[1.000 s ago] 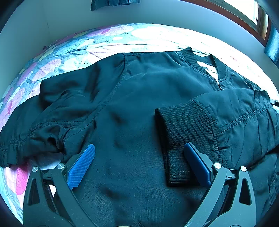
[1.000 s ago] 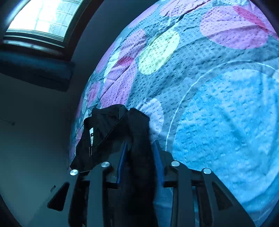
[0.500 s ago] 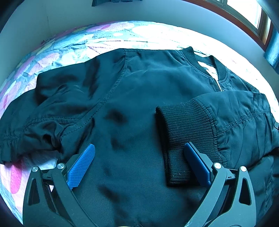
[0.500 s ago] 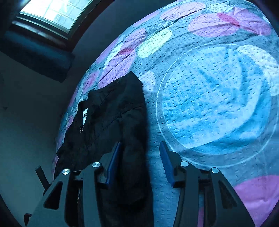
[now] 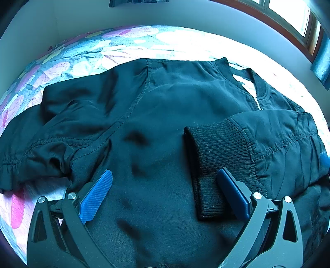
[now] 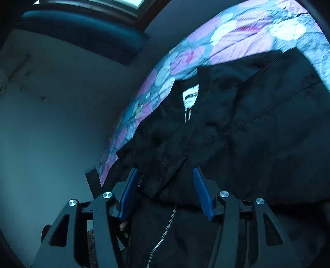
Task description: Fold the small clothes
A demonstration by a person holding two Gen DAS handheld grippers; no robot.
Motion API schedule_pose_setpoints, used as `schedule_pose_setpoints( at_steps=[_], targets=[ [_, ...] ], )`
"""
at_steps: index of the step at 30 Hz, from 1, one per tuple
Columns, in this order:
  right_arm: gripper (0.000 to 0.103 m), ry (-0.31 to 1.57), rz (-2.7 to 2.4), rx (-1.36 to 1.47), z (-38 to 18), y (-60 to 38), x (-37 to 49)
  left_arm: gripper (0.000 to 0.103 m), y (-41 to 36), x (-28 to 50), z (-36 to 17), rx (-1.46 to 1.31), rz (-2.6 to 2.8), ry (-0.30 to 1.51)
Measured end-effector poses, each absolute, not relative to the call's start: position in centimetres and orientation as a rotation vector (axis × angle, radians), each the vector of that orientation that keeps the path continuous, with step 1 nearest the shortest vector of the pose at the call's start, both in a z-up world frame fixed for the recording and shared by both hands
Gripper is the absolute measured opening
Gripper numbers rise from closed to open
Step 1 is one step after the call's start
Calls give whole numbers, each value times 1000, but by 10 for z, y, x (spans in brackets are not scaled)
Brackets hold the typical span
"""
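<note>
A small black bomber jacket lies front-up on the bed. Its right sleeve is folded across the chest, and the ribbed cuff lies near the middle. The other sleeve spreads out to the left. My left gripper is open and empty just above the jacket's lower front, with its right finger beside the cuff. My right gripper is open over the jacket near its zipper, holding nothing. The white neck label shows ahead of it.
The bed has a floral quilt in pink, blue and white, also visible in the right wrist view. A wall runs close behind the bed. A window and dark curtain are at the room's edge.
My right gripper let go of the sleeve fabric, opened wider and swung from the bare quilt to over the jacket's zipper. My left gripper stayed open and drifted slightly.
</note>
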State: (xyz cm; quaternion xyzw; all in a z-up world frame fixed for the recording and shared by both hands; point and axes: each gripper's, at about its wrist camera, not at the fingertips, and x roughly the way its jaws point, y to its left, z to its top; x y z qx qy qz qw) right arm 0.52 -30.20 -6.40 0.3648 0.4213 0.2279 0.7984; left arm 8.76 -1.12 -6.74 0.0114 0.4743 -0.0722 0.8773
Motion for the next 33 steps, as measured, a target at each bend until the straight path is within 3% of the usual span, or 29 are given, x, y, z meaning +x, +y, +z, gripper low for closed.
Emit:
schedule_pose_setpoints(
  at_steps=[4, 6, 14, 25, 33],
  targets=[
    [55, 1027, 458, 699, -105, -264, 27, 101, 1, 76, -54, 4, -180, 970],
    [55, 982, 476, 710, -108, -264, 25, 101, 16, 65, -42, -13, -177, 933],
    [57, 966, 500, 743, -113, -276, 12, 101, 169, 19, 0, -168, -61, 825],
    [60, 950, 503, 738, -112, -269, 14, 101, 358, -18, -31, -549, 148, 830],
    [62, 946, 505, 738, -112, -268, 15, 101, 431, -5, -50, -679, 94, 826]
  ],
)
